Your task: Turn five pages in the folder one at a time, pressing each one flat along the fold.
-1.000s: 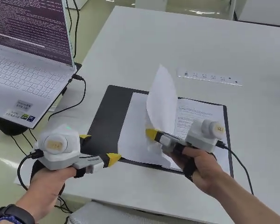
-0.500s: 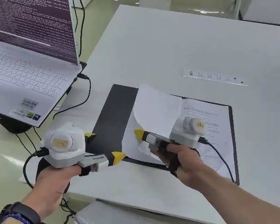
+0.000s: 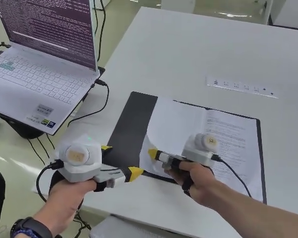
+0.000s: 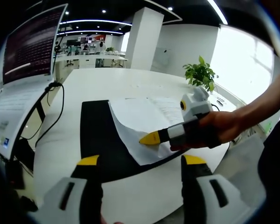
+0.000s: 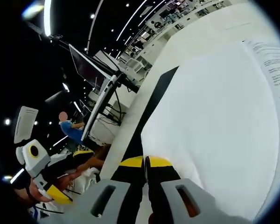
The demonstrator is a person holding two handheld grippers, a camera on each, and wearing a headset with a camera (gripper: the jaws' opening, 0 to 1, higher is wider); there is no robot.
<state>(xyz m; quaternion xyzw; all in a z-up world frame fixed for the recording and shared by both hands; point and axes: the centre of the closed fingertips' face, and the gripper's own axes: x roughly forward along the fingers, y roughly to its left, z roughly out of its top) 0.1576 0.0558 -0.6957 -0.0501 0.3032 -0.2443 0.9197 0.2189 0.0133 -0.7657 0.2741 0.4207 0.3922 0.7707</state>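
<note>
White bench [image 3: 198, 44] in an open-plan office, laptop [image 3: 39, 74] on its left side, power strip [image 3: 243, 87] towards the far right. Head view: black folder [image 3: 129, 124] lies open near the bench's front edge. The page [image 3: 176, 124], upright a second ago, is now swept over leftward and nearly flat, leaving the printed sheet [image 3: 233, 139] bare on the right. Right claw [image 3: 153, 153] is closed on the page's lower edge. Left claw [image 3: 121, 159], jaws apart and holding nothing, hovers just off the folder's near left corner. Left gripper view: own jaws wide apart, with the folder and turned page ahead and the right claw's yellow tip at the page's near edge. A potted plant [image 4: 200, 74] and white pillar [image 4: 142, 37] stand behind. Right gripper view: jaws together, the page's edge nipped between them, the folder's black cover to the left. Judgement: this turn is nearly complete; the release and the press along the fold are not yet done. Pages turned so far: cannot tell.
</note>
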